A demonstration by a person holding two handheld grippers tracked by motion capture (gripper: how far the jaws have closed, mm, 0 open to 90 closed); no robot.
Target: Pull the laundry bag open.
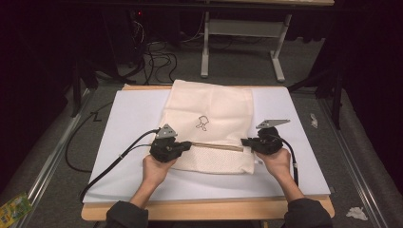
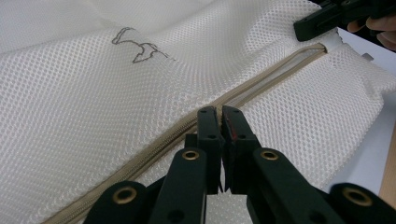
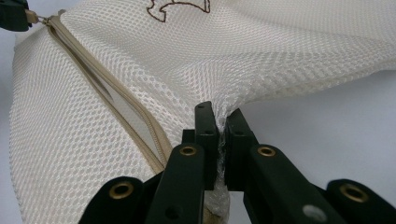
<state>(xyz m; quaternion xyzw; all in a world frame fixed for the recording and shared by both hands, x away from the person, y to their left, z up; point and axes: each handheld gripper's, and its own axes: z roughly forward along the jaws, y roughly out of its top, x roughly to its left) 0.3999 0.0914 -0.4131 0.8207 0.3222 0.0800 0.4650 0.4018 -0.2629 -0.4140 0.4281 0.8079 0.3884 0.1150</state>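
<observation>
High view: 1 cream mesh bag (image 1: 209,123) lies flat on a white sheet (image 1: 128,123) covering the wooden tabletop (image 1: 209,211), roughly at its middle. The bag is soft, rectangular, woven in a fine honeycomb net, with 1 small dark outline stitched on its upper face (image 1: 203,123). 1 tan zipper (image 1: 216,146) runs straight across its near part, between the 2 grippers. The left gripper (image 1: 186,146), black with a grey three-cornered plate, sits at the zipper's left end; the right gripper (image 1: 245,142) sits at its right end, at the bag's edge. 2 hands in dark sleeves hold them, and 1 black cable trails from each.

Left gripper view: the jaws of the left gripper (image 2: 219,112) are pressed together right over the zipper (image 2: 187,123); whether they pinch anything between them I cannot tell.

Right gripper view: the jaws of the right gripper (image 3: 219,114) pinch a bunched fold of the mesh bag (image 3: 261,51), which rises taut and puckered from them. The zipper (image 3: 121,107) gapes slightly, its teeth parted along the curve.
</observation>
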